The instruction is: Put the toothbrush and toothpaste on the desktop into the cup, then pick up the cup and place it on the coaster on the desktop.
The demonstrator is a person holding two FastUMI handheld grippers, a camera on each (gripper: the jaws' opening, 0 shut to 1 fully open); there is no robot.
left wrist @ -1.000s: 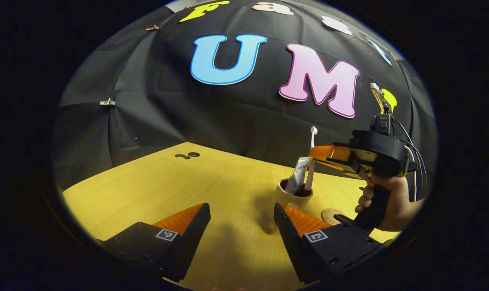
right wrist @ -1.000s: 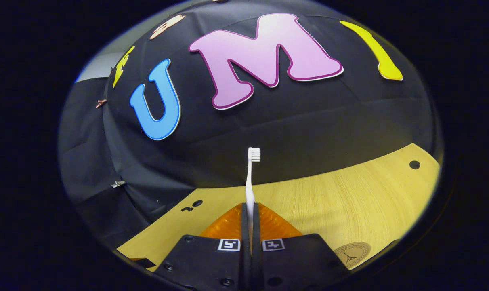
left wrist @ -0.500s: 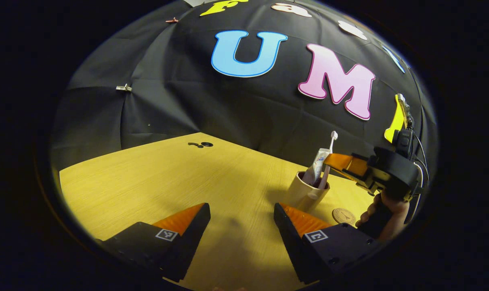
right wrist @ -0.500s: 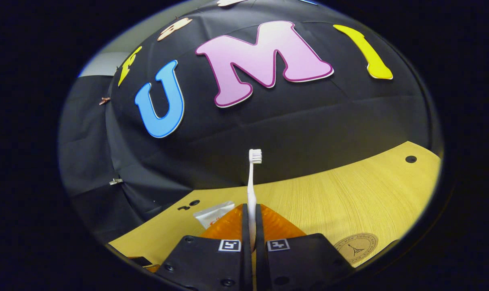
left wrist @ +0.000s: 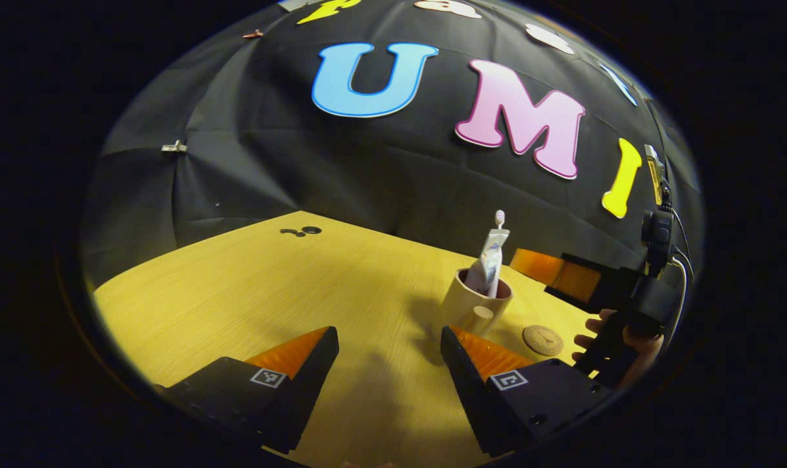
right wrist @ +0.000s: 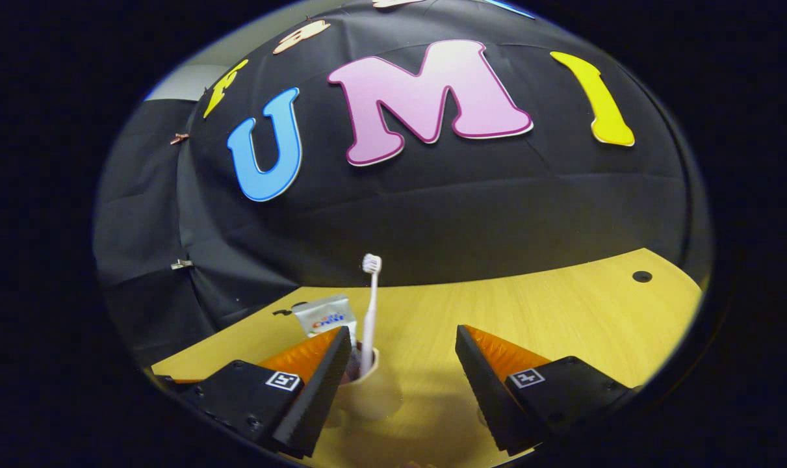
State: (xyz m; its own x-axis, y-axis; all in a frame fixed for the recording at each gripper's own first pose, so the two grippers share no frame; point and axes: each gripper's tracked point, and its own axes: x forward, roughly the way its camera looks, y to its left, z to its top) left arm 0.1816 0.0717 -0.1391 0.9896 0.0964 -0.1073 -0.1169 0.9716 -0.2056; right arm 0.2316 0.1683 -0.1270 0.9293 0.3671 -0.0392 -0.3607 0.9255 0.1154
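cup loaded, both grippers spread and empty.
right gripper (right wrist: 403, 354) sits nearest the cup (right wrist: 367, 393), low left between its jaws; toothbrush (right wrist: 370, 305) and toothpaste (right wrist: 325, 315) stand upright inside; coaster (left wrist: 542, 339) just beside; left gripper (left wrist: 390, 354) farther.

One cup (left wrist: 474, 307), toothbrush (right wrist: 370, 305), toothpaste (left wrist: 489, 263) — seemingly one coaster (left wrist: 542, 339).

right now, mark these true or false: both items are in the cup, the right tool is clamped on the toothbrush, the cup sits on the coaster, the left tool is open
1. The toothbrush and toothpaste stand in the cup. True.
2. The right tool is clamped on the toothbrush. False: it is open, the brush standing free.
3. The cup sits on the coaster. False: it stands on the desktop beside it.
4. The left tool is open. True.
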